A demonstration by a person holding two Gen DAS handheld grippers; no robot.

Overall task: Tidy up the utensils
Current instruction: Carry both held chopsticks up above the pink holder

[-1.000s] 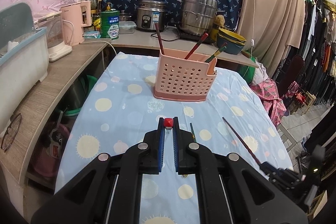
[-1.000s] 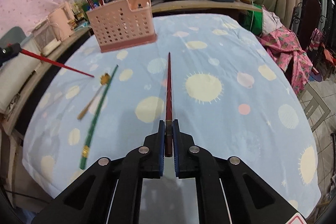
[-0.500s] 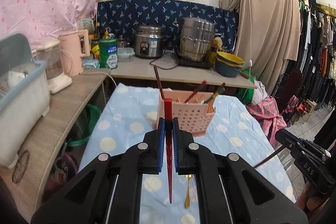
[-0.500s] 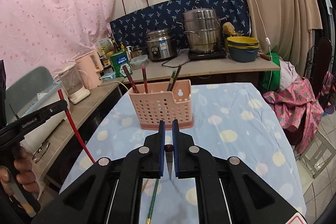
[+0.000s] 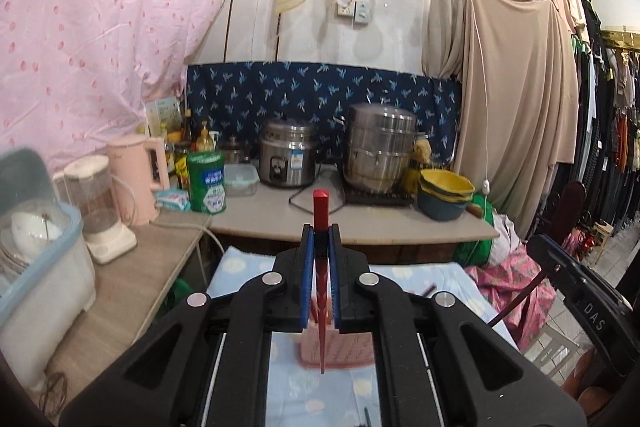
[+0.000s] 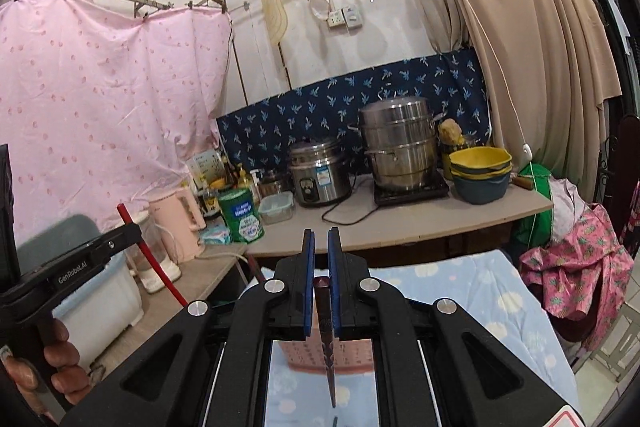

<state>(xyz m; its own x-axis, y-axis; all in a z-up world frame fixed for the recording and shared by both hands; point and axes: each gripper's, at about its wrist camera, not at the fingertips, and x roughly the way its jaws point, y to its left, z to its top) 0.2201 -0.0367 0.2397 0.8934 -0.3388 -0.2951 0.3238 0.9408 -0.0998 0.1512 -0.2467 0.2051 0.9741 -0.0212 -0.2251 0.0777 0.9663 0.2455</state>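
Holding one chopstick in each hand-held gripper right now, both lifted up over the tabletop (image 6: 472, 279) with its blue spotted cloth. My left hand-held gripper (image 5: 321, 239) is clamping narrow on a red chopstick (image 5: 320, 205), which is standing close to upright, square top poking above the blue pads and the pointed end hanging down in front of the pink utensil basket (image 5: 348, 347). My right hand-held gripper (image 6: 321, 247) is pinching a darker patterned chopstick (image 6: 329, 355) the same way, jaws nearly closed on it, its top sitting between the pads and the tip pointing down over the basket (image 6: 352, 355). From the right camera I'm also seeing the left one off to the side with the red stick running at a slant through it. The basket is sitting on the tabletop just below and ahead of both grippers, mostly hidden behind them. Behind it, a rice cooker (image 5: 288, 159) and a steel steamer pot (image 5: 380, 151) are sitting on the back counter.
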